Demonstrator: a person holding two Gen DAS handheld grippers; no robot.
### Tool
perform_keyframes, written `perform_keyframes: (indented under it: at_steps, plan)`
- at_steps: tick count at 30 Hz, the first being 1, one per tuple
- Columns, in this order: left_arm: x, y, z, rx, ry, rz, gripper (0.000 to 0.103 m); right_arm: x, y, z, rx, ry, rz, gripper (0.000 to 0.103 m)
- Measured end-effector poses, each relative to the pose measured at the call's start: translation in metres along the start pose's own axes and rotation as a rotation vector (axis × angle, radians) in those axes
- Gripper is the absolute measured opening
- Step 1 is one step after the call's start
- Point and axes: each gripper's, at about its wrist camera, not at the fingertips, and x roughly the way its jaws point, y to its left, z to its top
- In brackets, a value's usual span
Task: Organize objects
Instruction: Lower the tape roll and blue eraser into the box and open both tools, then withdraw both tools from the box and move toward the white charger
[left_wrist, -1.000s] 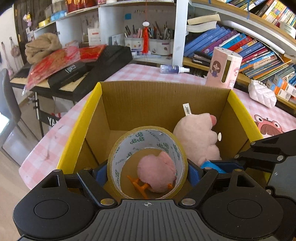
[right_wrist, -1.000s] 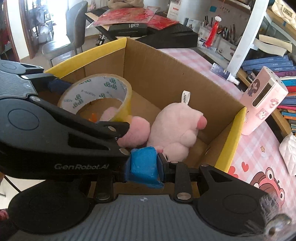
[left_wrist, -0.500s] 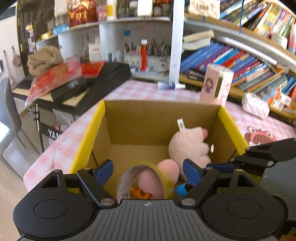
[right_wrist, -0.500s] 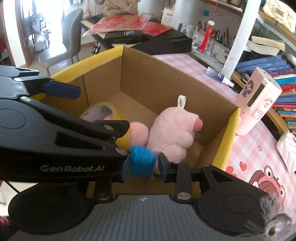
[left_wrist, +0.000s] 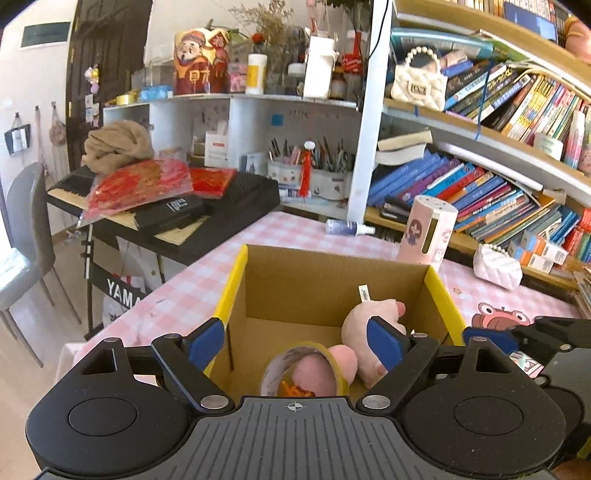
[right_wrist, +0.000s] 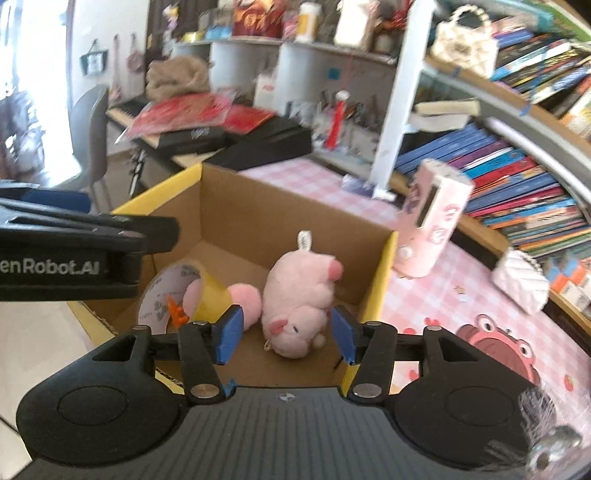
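- Brown cardboard walls with yellow rims frame the scene: the box (left_wrist: 332, 280) sits on the pink-checked desk (left_wrist: 192, 291), and the things I am organizing lie inside it.
- The tape roll (right_wrist: 173, 291) rests tilted on the box floor at the left, a small pink plush (right_wrist: 242, 297) just beside it, and the larger pink plush (right_wrist: 301, 295) lies to their right.
- My left tongs (left_wrist: 295, 343) stand wide open above the near edge of the box, holding nothing; the tape roll lies below them, free of the pads.
- My right tongs (right_wrist: 286, 336) have just been opening; the larger plush shows in the gap between the blue pads, yet it lies on the box floor beneath them, ungripped.
- I judge the drop-off step to be finishing: both loads are in the box and both tongs are clear of it.
- Next I would need another loose item. The pink cylinder (left_wrist: 430, 236), the spray bottle (left_wrist: 349, 227) and the white quilted pouch (left_wrist: 496, 267) stand outside the box on the desk, so the move calls for swinging over the far rim, lining up open tongs on one of them and closing.
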Motion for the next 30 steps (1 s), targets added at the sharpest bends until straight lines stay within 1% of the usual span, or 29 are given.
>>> perform_keyframes:
  at_steps: [2, 7, 12, 17, 22, 23, 24, 30]
  plan:
    - [-0.008, 0.004, -0.003, -0.006, -0.011, 0.003, 0.087, -0.008, 0.002, -0.002, 0.017, -0.026, -0.025, 0.056]
    - [-0.023, 0.015, -0.013, -0.024, -0.014, 0.003, 0.087, -0.030, 0.009, -0.010, 0.056, -0.073, -0.097, 0.058]
    - [-0.039, 0.025, -0.025, -0.029, -0.013, 0.007, 0.087, -0.047, 0.019, -0.022, 0.083, -0.087, -0.159, 0.064]
    - [-0.055, 0.037, -0.044, -0.031, 0.023, 0.017, 0.087, -0.062, 0.030, -0.038, 0.135, -0.058, -0.207, 0.073]
    - [-0.073, 0.046, -0.066, -0.019, 0.064, 0.049, 0.088, -0.074, 0.042, -0.061, 0.201, 0.014, -0.224, 0.074]
    - [-0.076, 0.048, -0.070, -0.018, 0.072, 0.056, 0.090, -0.076, 0.045, -0.063, 0.206, 0.021, -0.227, 0.074]
    - [-0.079, 0.049, -0.073, -0.019, 0.080, 0.060, 0.092, -0.079, 0.048, -0.067, 0.211, 0.027, -0.230, 0.074]
    - [-0.096, 0.053, -0.090, -0.001, 0.107, 0.065, 0.093, -0.097, 0.063, -0.084, 0.220, 0.034, -0.235, 0.077]
